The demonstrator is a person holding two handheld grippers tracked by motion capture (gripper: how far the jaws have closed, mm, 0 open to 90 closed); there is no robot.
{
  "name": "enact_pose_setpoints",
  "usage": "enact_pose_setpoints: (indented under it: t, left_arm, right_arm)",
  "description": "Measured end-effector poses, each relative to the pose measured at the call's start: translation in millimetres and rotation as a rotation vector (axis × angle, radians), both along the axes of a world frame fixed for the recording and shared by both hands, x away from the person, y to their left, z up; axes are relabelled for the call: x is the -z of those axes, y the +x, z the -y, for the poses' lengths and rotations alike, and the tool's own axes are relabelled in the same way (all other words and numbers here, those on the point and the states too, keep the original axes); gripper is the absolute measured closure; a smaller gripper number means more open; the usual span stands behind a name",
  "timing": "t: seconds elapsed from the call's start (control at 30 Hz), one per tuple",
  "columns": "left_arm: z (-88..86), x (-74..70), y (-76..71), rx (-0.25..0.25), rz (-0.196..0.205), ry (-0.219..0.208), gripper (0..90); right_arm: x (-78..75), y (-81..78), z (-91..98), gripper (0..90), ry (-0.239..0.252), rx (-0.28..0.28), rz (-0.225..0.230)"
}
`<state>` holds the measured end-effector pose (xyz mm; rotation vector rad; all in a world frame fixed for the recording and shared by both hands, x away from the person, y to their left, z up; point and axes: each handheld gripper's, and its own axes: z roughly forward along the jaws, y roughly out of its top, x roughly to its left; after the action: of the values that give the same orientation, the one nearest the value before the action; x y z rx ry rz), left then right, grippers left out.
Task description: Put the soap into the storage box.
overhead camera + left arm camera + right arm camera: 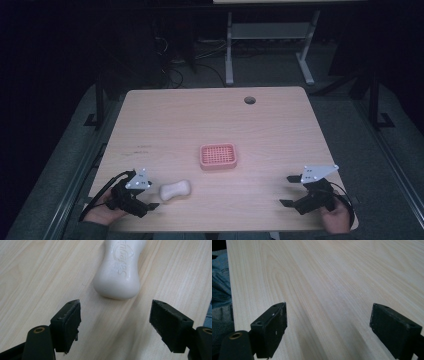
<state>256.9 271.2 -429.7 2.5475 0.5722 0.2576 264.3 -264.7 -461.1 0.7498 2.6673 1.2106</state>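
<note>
left gripper (148, 196) lined up on a soap bar (175, 190), jaws wide and empty.
soap lies at the table's (210, 115) 7 o'clock, just ahead; pink dish (218, 156) waits centre; right gripper (288, 190), wide, idles at 5 o'clock.

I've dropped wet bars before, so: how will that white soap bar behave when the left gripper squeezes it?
The soap bar looks glossy and rounded, so it may slip between the pads. Its narrowed waist probably offers the surest hold. It looks solid, lying flat on the table, so it is unlikely to roll or bend.
</note>
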Motion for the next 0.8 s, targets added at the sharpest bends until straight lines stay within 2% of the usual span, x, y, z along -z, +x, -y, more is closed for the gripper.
enact_pose_setpoints:
  t: [0.6,0.8]
  left_arm:
    - [12.2,-5.4,5.9,0.026,0.015,-0.014,24.7]
    - [17.4,-6.4,7.6,0.041,0.006,-0.015,24.6]
  right_arm:
    - [0.1,1.1,-0.5,14.1,0.002,-0.001,-0.001]
    - [0.2,1.0,-0.6,14.1,0.003,-0.001,-0.001]
